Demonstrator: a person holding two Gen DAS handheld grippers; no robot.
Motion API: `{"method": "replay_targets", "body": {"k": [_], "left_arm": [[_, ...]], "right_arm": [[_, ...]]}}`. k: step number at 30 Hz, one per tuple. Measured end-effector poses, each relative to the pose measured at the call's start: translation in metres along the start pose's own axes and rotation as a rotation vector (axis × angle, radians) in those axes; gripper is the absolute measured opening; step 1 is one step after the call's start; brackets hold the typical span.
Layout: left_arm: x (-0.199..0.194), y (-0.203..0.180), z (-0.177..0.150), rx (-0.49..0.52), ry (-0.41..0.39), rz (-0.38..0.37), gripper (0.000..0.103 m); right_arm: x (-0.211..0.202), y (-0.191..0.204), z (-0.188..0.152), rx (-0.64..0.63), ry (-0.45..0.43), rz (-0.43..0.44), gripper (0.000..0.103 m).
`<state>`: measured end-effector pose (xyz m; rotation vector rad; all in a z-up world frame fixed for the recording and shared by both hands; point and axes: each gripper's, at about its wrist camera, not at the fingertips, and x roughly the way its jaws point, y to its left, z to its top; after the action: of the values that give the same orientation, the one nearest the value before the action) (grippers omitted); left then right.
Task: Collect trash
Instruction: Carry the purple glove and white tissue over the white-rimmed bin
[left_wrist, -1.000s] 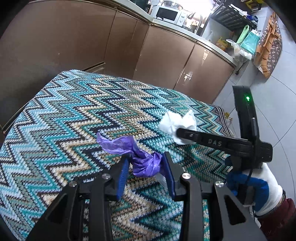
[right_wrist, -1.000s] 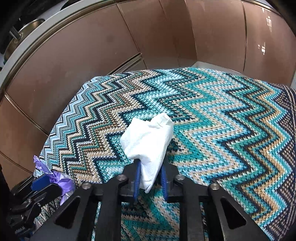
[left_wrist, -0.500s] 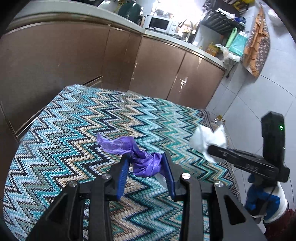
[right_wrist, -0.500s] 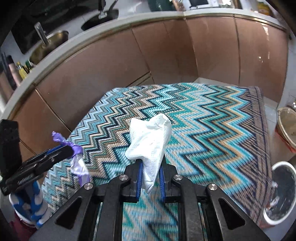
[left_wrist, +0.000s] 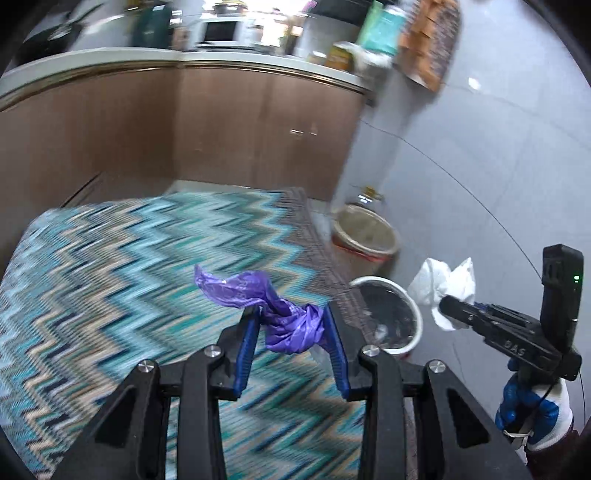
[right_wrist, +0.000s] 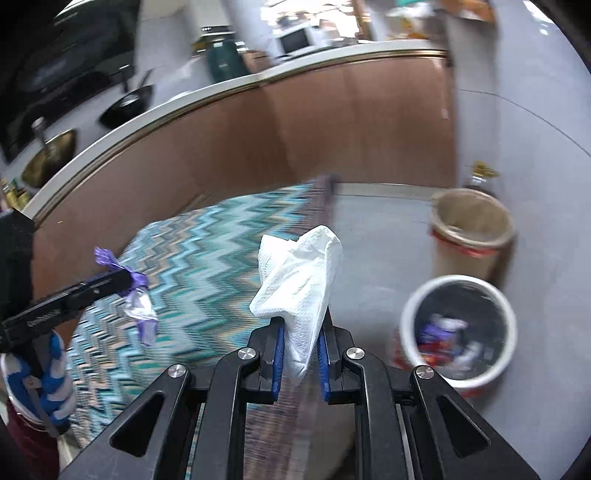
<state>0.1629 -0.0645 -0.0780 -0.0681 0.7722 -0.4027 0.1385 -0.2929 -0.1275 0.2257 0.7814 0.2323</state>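
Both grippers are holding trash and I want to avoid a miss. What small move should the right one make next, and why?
Probably carry the right gripper on over the white bin before releasing. It is shut on the tissue, but the bin sits on the floor off to its right, not yet beneath it.

Zigzag rug (left_wrist: 122, 295): pattern smeared by motion blur in both views; near end cut off by the gripper bodies. Countertop items (left_wrist: 229, 26): blurred, not identifiable. White bin (right_wrist: 458, 328): contents a blur of purple, red and white, unreadable. In the left view its near rim is hidden behind the left gripper (left_wrist: 291, 325). Gloved hand (right_wrist: 37, 373): partly cut by the frame edge.
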Motion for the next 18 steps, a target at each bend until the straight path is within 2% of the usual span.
{"method": "replay_targets", "body": {"k": [5,11,18], "left_arm": [[0.059,-0.078,0.037,0.09,0.039,-0.056,0.034],[0.146,-0.148,0.072,0.154,0.097,-0.057,0.034],[0.251,-0.189,0.074,0.176,0.219,-0.008,0.036]], "right_arm": [[0.004,-0.067,0.006,0.048,0.013,-0.116,0.016],[0.027,-0.129,0.011,0.083,0.047,-0.209,0.017],[0.076,-0.187,0.007,0.126,0.128,-0.254,0.021]]}}
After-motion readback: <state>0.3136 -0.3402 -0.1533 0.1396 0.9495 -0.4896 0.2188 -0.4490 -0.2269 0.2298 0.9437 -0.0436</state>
